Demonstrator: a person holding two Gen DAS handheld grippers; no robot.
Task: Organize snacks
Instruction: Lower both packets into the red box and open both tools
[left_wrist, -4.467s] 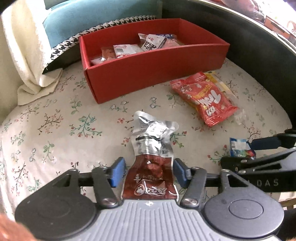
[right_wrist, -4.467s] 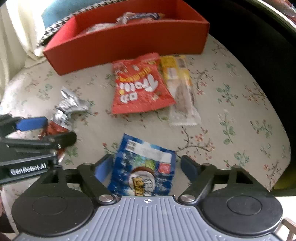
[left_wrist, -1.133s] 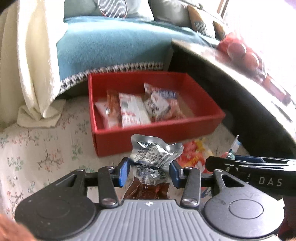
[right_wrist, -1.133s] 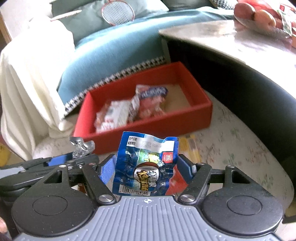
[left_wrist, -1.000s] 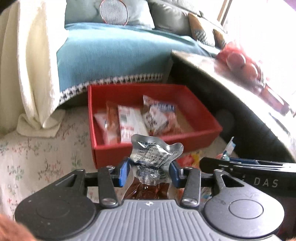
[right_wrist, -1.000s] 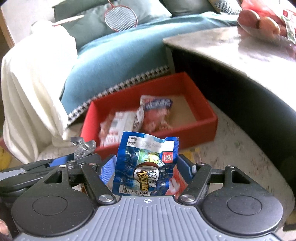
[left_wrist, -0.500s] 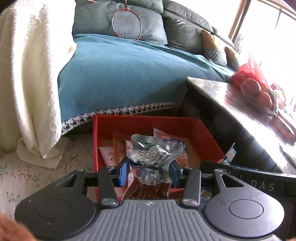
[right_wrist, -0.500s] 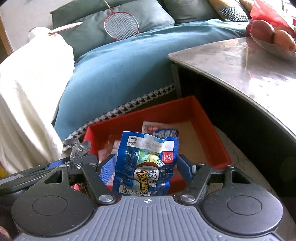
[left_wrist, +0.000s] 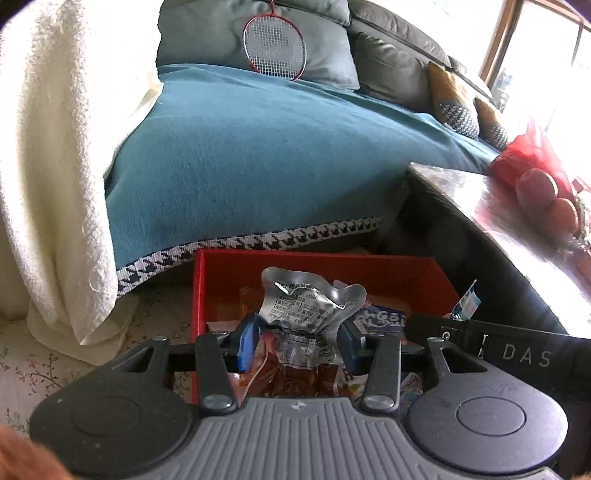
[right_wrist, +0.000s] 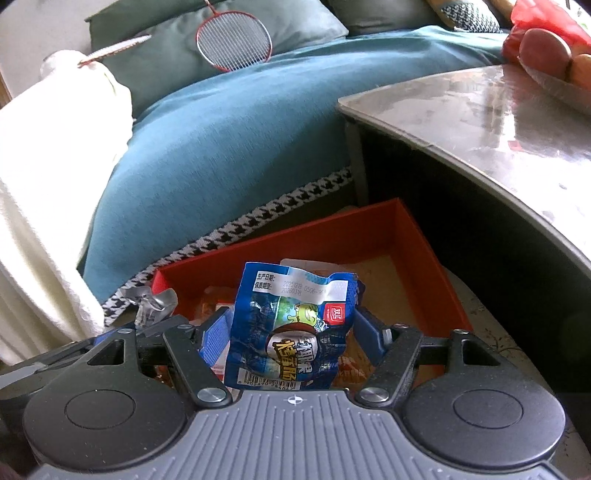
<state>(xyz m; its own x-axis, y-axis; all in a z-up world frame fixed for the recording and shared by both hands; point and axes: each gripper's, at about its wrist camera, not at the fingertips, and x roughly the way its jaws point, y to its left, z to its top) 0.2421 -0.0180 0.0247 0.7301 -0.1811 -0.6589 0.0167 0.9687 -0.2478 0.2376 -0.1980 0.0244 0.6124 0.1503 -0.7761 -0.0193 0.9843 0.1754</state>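
A cream throw (left_wrist: 55, 177) hangs at the far left, its hem on the floral cloth (left_wrist: 22, 362). Next to it a teal blanket with a houndstooth border (left_wrist: 258, 147) covers the sofa, and a red-framed racket (left_wrist: 273, 44) leans on a grey cushion behind.

The red box (left_wrist: 199, 295) sits on the floral cloth against the blanket's border, its right end beside the dark table (right_wrist: 480, 122). Snack packets lie inside it toward its left and middle; which ones is hard to make out behind the grippers.

The left gripper (left_wrist: 299, 341) is pinching a silver pouch (left_wrist: 306, 306) by its narrowed waist, the blue pads pressed into the foil on both sides. The crumpled silver top stands upright above the pads, in front of the box's left half.

The right gripper (right_wrist: 288, 338) clamps a blue snack packet (right_wrist: 291, 325) between its pads, set wider apart; the packet stands upright with its printed date strip on top, over the box's near wall around the middle. The bare cardboard floor at the box's right end (right_wrist: 391, 280) shows just past it.

On the table at the far right rests some fruit (right_wrist: 543, 48).
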